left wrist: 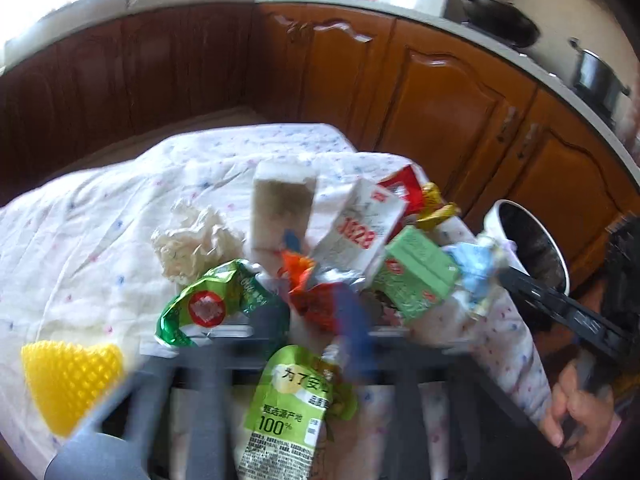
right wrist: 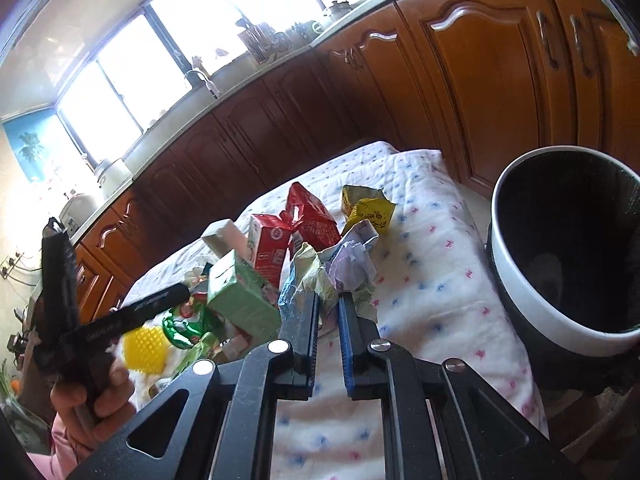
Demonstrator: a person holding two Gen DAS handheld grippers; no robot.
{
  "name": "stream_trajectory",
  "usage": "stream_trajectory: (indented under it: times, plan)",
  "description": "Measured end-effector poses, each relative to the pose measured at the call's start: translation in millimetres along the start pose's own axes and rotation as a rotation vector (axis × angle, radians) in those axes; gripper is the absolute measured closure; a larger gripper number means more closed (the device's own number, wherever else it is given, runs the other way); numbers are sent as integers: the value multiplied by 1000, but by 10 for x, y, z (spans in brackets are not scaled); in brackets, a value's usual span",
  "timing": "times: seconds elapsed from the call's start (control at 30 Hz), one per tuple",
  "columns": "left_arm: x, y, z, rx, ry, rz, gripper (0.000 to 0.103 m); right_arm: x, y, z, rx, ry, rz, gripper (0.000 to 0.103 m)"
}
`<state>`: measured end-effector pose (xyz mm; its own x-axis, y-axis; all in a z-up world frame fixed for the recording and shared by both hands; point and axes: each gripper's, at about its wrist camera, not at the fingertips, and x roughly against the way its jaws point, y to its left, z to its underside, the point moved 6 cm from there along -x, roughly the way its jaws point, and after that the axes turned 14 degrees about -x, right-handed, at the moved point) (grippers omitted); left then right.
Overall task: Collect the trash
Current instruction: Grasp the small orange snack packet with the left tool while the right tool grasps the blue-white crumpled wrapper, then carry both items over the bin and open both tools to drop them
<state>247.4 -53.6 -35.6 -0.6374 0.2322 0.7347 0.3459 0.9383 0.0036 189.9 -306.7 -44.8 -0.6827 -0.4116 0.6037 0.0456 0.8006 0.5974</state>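
My right gripper [right wrist: 329,300] is shut on a crumpled wad of pale blue, green and lilac paper [right wrist: 340,268] just above the quilted cloth [right wrist: 432,248]. The wad [left wrist: 472,268] and the right gripper [left wrist: 500,276] also show at the right of the left wrist view. A dark bin with a white rim [right wrist: 516,280] stands right beside them, also visible as the bin [left wrist: 532,240]. My left gripper [left wrist: 312,320] is blurred, its fingers apart over the trash pile. A green pouch [left wrist: 288,400] lies loose between them. From the right wrist view the left gripper [right wrist: 118,258] is spread wide.
Cartons lie piled on the cloth: a green one [left wrist: 416,276], a white one [left wrist: 360,228] and a red one [right wrist: 312,216]. There are also a yellow wrapper [right wrist: 368,208], a green foil bag [left wrist: 208,304], crumpled tissue [left wrist: 192,240] and a yellow spiky pad [left wrist: 68,380]. Wooden cabinets [left wrist: 440,92] stand behind.
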Motion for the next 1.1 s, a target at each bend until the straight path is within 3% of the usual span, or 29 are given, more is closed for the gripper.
stream_trajectory:
  times: [0.17, 0.23, 0.27, 0.3, 0.33, 0.37, 0.4, 0.8, 0.97, 1.1]
  plan:
    - [-62, 92, -66, 88, 4, 0, 22, 13, -14, 29, 0, 2, 9, 93]
    - [-129, 82, -104, 76, 20, -25, 25, 11, -37, 23, -4, 3, 14, 93]
    - [-180, 64, -111, 58, 33, -43, 35, 21, -47, 26, -6, 1, 16, 93]
    - [-226, 39, -120, 51, 45, -47, 53, 39, -61, 23, -10, -2, 16, 93]
    - [-287, 27, -104, 44, 66, -45, 64, 62, -69, 26, -12, -6, 16, 93]
    - [-357, 17, -68, 38, 95, -37, 88, 92, -74, 24, -13, -12, 15, 93]
    - [-376, 20, -52, 31, 101, -37, 91, 124, -74, 26, -14, -17, 12, 93]
    - [379, -92, 35, 16, -61, -3, 92, 575, -79, 11, -11, -94, -10, 95]
    - [737, -412, -32, -47, -137, 53, 92, 773, -228, -18, -30, -132, 12, 95]
    - [761, -755, -97, -96, -152, 105, 92, 946, -391, -49, -50, -163, 38, 96]
